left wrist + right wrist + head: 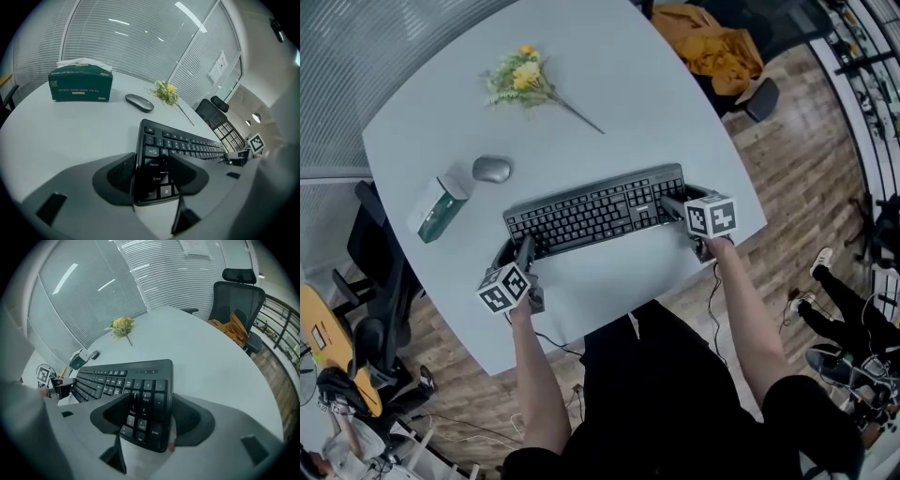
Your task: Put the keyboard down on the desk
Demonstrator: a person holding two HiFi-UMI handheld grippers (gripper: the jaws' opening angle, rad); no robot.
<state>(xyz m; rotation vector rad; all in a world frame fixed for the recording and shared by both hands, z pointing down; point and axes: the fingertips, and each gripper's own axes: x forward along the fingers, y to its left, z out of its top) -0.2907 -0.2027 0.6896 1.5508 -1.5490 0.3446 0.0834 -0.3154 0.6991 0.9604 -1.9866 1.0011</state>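
Left claw (525, 249), right claw (673, 205) (keyboard (595, 211) between)

Over the desk (656, 112) the keyboard (595, 211) is nearest the person, mouse (491, 170) and tissue box (439, 208) beyond-left, flowers (523, 77) farthest back.

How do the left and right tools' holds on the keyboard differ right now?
Left tool clamps the keyboard at the Ctrl/Shift end; right tool clamps the numpad end. In the head view the left tool sits lower in frame than the right tool. Both are shut on it.
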